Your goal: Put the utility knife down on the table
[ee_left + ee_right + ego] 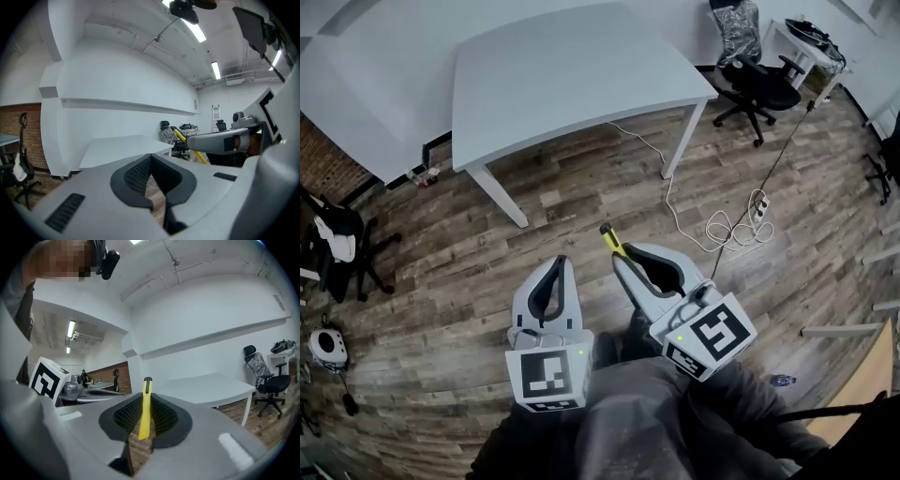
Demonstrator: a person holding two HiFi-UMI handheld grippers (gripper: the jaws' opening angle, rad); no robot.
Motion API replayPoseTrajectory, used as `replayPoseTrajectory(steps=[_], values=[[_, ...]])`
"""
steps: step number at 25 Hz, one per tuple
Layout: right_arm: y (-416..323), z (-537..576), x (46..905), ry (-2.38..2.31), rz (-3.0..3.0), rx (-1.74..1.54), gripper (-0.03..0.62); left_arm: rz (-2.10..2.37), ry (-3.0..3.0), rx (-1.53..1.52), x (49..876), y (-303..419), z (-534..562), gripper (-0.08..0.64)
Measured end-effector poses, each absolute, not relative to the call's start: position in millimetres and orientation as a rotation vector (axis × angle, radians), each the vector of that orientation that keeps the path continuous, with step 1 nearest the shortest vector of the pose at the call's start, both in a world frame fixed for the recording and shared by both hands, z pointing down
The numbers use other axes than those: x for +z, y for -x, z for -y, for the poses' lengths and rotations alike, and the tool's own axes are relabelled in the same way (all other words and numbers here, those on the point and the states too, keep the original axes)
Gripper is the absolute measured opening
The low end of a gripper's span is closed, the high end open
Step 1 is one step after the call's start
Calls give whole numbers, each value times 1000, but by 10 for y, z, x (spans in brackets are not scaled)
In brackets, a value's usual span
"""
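The right tool (620, 260) is closed on the utility knife (146, 411), its pads gripping the flat sides of the slim yellow body. The black-capped end projects past the jaw tips, and the other end sits back between the jaws. The left tool (150, 158) is closed with nothing between its jaws. The knife is judged light, rigid and smooth-sided, so a mid-body grip across the flats suits it. Whether a blade is extended cannot be told. Both tools are held over the wooden floor (581, 202), and the knife is well apart from the white surface (572, 75), which stands ahead.
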State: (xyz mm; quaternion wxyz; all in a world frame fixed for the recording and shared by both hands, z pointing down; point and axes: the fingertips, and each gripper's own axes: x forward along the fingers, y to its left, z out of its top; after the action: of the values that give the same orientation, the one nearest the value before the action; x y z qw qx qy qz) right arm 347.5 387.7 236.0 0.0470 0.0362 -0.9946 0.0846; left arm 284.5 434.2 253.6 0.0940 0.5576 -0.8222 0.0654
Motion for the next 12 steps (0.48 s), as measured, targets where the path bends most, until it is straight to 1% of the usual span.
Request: replayPoseTrajectory(steps=[8, 12], values=[[-3199, -3331, 2511, -98, 3021, 310, 52, 2389, -1642, 277, 2656, -2592, -3775, 2], [-2983, -2925, 2559, -80, 3019, 320, 52, 2405, -1613, 282, 2712, -2341, -3339, 2]])
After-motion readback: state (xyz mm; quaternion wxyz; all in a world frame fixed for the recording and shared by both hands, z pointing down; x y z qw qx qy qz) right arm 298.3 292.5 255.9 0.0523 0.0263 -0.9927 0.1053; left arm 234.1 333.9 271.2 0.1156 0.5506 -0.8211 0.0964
